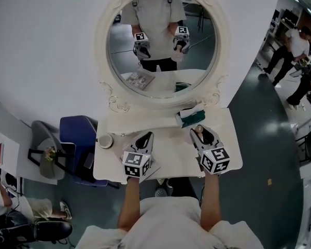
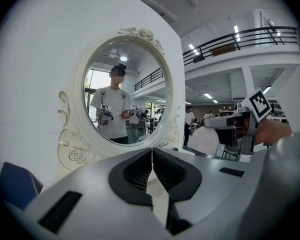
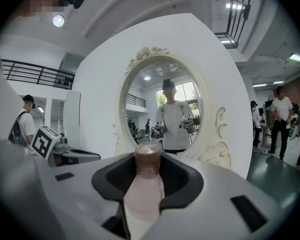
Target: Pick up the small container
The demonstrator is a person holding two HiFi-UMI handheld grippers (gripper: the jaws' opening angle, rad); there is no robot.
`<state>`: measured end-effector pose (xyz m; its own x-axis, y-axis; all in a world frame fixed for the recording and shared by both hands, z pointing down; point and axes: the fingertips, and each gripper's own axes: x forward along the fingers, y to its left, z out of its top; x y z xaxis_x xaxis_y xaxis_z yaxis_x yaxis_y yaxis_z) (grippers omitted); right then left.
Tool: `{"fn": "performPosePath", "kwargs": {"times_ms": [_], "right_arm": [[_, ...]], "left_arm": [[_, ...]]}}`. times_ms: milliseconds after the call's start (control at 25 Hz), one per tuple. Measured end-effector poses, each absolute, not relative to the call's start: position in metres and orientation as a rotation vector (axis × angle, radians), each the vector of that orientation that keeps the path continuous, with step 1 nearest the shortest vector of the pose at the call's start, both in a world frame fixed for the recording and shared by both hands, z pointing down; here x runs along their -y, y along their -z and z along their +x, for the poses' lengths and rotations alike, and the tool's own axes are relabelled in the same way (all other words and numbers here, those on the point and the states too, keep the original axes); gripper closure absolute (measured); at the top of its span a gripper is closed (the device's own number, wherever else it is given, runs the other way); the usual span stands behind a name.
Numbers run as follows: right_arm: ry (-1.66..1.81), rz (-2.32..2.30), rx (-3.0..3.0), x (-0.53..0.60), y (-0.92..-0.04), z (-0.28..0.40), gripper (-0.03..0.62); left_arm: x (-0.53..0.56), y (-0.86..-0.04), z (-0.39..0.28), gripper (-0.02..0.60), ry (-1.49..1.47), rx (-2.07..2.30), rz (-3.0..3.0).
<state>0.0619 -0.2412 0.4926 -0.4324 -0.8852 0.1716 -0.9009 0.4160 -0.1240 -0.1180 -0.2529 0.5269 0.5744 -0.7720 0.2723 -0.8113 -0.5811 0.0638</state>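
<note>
While hovering over the right half of the table (image 1: 171, 152), right gripper (image 1: 202, 135): jaws standing partly apart, clamping the small container (image 3: 146, 191).
Small container: sitting between the right jaws, pale pink body, brown cap pointing towards the mirror (image 1: 163, 40).
Left gripper (image 1: 144, 138): hovering over the left half, jaws pressing together, holding nothing.
Mirror: oval, ornate white frame, reflecting both grippers.
Green-and-white pack (image 1: 191, 116): lying by the mirror's base, ahead of the right gripper.

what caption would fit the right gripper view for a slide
Right gripper shut on the small pink container, brown cap up, facing an ornate white oval mirror.
</note>
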Motion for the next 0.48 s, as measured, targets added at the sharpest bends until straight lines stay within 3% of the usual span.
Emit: {"fn": "performPosePath", "kwargs": {"times_ms": [480], "right_arm": [[-0.308, 1.657, 2.556, 0.2445, -0.4966, 0.0639, 0.447]], "left_arm": [[0.2577, -0.5239, -0.1214, 0.552, -0.299, 1.328, 2.631]]}}
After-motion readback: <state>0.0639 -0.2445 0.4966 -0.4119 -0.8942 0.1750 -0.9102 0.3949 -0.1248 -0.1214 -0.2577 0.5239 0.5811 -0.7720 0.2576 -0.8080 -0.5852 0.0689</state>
